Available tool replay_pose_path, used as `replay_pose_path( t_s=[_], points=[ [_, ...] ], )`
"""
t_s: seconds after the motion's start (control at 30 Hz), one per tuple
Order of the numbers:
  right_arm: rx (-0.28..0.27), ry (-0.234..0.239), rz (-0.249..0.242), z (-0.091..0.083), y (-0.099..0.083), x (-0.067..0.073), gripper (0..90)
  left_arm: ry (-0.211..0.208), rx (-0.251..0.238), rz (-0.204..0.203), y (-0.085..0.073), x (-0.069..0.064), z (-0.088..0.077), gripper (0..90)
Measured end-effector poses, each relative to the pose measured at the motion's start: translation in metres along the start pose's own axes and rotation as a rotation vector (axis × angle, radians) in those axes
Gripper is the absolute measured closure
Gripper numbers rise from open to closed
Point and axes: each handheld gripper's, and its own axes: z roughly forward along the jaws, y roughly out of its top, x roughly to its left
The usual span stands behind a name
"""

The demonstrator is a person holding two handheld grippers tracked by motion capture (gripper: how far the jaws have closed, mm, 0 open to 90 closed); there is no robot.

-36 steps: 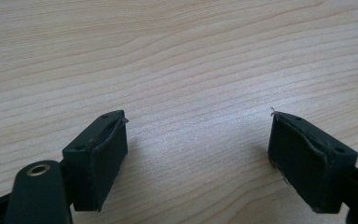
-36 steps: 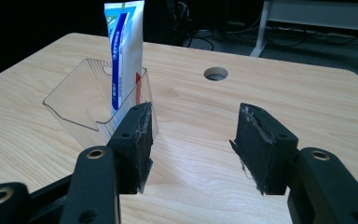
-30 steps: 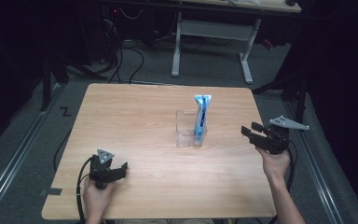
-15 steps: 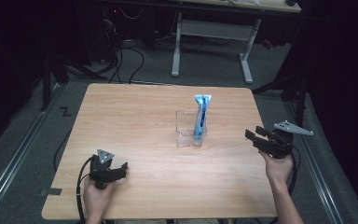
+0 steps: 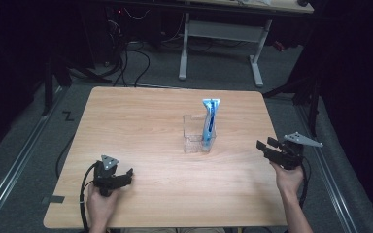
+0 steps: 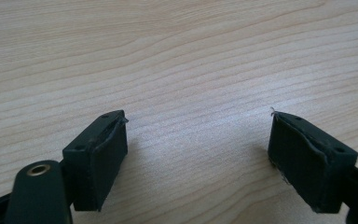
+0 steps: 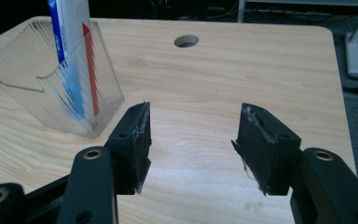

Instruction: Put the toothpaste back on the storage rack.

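Left of the right gripper [image 7: 191,140]: toothpaste tube [image 7: 72,51] upright in clear holder [image 7: 51,88] | jaws wide, empty | left gripper [image 6: 196,154] wide, empty, over bare table [image 6: 177,56]

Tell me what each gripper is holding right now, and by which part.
Nothing is held. The left gripper and the right gripper both have open, empty jaws over the wooden table.
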Motion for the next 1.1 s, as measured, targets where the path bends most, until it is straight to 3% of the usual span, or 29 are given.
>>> replay_pose_path(
  t_s=[0.2, 0.57, 0.73, 1.1],
  points=[
    [0.030, -0.001, 0.006, 0.008, -0.013, -0.003, 44.5, -0.001, 0.001, 0.003, 0.000, 0.000, 0.000, 19.6],
    [0.059, 0.004, 0.014, 0.016, -0.030, 0.005, 44.8, -0.004, 0.001, 0.003, 0.000, 0.000, 0.000, 19.4],
    [0.093, 0.003, -0.029, 0.022, -0.033, 0.011, 44.6, -0.004, 0.001, 0.005, 0.000, 0.000, 0.000, 19.2],
    [0.108, 0.010, -0.038, 0.031, -0.046, 0.019, 44.3, -0.003, 0.001, 0.004, 0.000, 0.000, 0.000, 19.2]
  ],
)
